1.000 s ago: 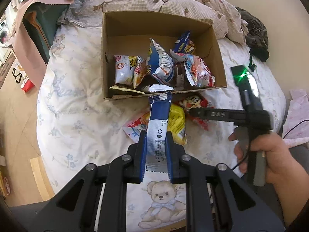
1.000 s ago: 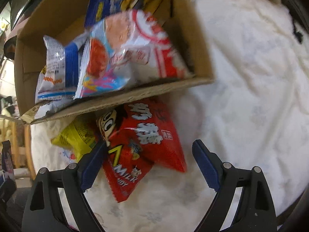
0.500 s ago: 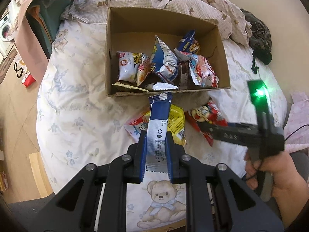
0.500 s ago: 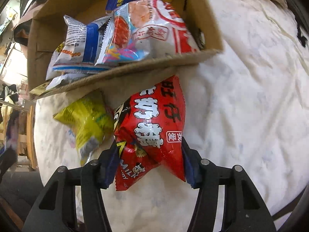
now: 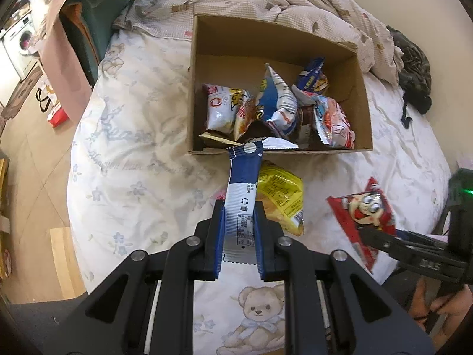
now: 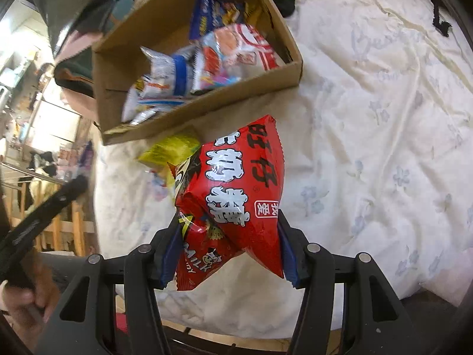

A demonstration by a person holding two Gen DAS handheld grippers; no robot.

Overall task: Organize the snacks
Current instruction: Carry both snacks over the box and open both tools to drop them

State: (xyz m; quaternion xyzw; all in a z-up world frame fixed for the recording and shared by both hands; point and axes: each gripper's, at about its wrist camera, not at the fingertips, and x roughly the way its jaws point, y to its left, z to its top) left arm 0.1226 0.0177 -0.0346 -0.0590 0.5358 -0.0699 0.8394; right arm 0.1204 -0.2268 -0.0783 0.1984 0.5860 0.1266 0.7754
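My left gripper (image 5: 239, 236) is shut on a long blue and white snack packet (image 5: 243, 189), held above the bed in front of the cardboard box (image 5: 280, 151). The box holds several snack bags. My right gripper (image 6: 227, 251) is shut on a red snack bag (image 6: 236, 189), lifted off the bed to the right of the box (image 6: 207, 112); it also shows in the left wrist view (image 5: 363, 210). A yellow snack bag (image 5: 280, 195) lies on the bed below the box's near wall, also in the right wrist view (image 6: 170, 151).
The bed has a white floral sheet (image 5: 133, 177) with a rumpled checked quilt (image 5: 266, 3) behind the box. A dark garment (image 5: 414, 71) lies at the far right. The floor and a wooden stool (image 5: 63, 254) are to the left of the bed.
My right gripper closed on the red bag beside the box and lifted it away toward the right. My left gripper kept holding the blue packet, drawing back slightly.
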